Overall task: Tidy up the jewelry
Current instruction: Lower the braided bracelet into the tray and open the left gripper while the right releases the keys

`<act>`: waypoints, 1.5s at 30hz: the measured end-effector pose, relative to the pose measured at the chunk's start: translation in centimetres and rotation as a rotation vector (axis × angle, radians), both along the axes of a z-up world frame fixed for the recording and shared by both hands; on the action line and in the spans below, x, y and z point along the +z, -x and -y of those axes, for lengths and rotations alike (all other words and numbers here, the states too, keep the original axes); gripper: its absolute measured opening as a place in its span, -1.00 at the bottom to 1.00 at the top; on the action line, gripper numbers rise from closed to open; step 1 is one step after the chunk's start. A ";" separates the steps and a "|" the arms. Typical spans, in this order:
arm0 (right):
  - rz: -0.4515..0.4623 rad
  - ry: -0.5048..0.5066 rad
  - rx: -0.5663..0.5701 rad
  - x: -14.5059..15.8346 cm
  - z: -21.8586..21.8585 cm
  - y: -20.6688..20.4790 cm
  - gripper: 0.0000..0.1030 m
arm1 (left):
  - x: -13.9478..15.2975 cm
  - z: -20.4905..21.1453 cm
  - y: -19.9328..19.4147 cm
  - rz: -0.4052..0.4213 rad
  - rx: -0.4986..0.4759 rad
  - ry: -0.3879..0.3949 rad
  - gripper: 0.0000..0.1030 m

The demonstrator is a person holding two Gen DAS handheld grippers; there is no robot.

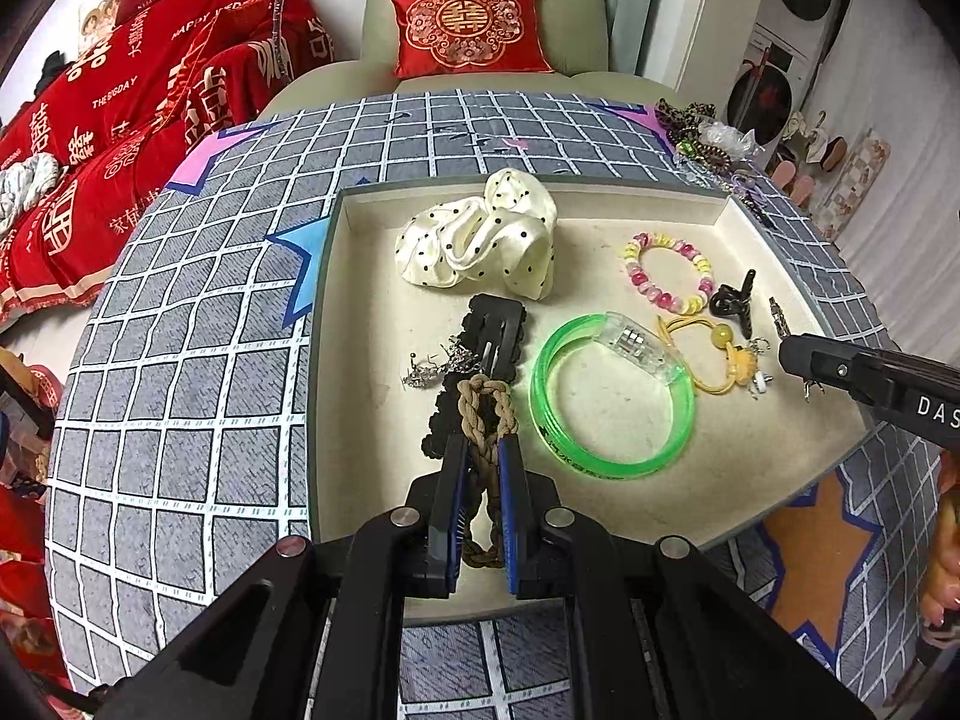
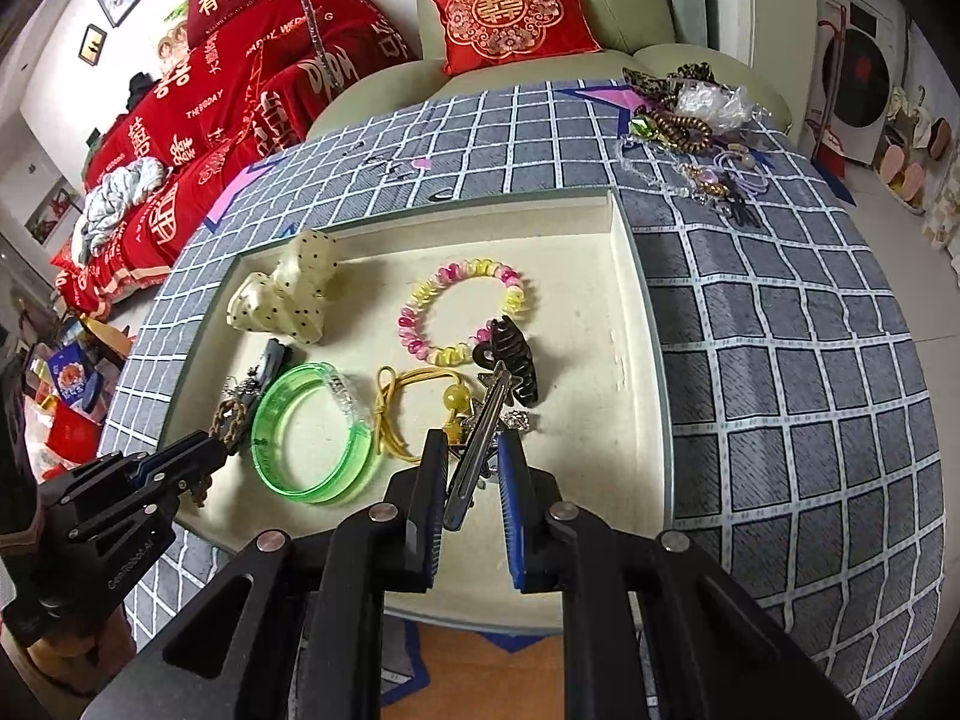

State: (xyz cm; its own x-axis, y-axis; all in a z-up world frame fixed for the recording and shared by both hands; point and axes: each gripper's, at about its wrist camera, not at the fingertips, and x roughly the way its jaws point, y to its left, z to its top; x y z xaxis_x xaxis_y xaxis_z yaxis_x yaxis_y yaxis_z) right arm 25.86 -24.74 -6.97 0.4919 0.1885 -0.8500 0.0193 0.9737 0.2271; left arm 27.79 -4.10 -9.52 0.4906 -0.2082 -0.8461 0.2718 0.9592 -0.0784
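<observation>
Left claw (image 1: 483, 450) clenched on braided brown cord (image 1: 483, 414), low over near-left part of cream tray (image 1: 600, 198), just left of green bangle (image 1: 612, 402). Right claw (image 2: 471, 450) grasping silver hair clip (image 2: 480, 450) right of bangle, near yellow hair tie (image 2: 408, 402). Advice: lower each piece onto bare tray floor, clear of bangle, then release; avoid dragging neighbours. More jewelry pile (image 2: 690, 120) waits on counter (image 2: 780, 360) beyond tray.

Left gripper (image 1: 483, 450) reaches forward and low, its blue-padded fingers (image 1: 509, 468) drawn close together around a braided cord. Right gripper (image 2: 471, 450) angles in from the right, fingers (image 2: 512, 468) set wider, apparently not quite pinching a slim metal clip between them.
</observation>
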 end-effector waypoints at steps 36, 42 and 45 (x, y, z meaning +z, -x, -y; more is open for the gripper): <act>-0.030 -0.014 -0.025 -2.5 0.7 -0.7 -0.61 | -0.9 2.1 0.0 0.027 -0.008 -0.123 -0.64; -0.041 -0.020 -0.021 -2.7 0.6 -0.7 -0.61 | -0.8 2.0 -0.1 0.015 -0.001 -0.103 -0.64; -0.042 -0.021 -0.017 -2.7 0.6 -0.6 -0.60 | -0.7 1.9 -0.1 0.014 0.002 -0.099 -0.64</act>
